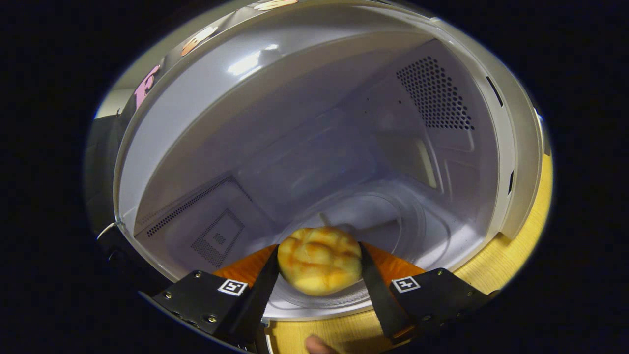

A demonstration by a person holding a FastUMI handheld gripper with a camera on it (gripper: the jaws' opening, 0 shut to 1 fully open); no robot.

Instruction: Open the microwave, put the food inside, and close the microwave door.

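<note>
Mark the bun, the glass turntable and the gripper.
bun [319, 260]: gripper view, its crust's middle.
glass turntable [417, 226]: gripper view, bare glass beyond the bun.
gripper [319, 275]: gripper view, midway between fingertips, both pressing the bun.

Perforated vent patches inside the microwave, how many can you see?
2: one vent patch on the wall beyond the bun the gripper holds, another vent patch on the opposite wall. Others may be hidden.

No readable text, brand or number appears. Each black finger mount of the gripper [319, 275] bears a small square black-and-white marker tag, not legible as writing.
</note>
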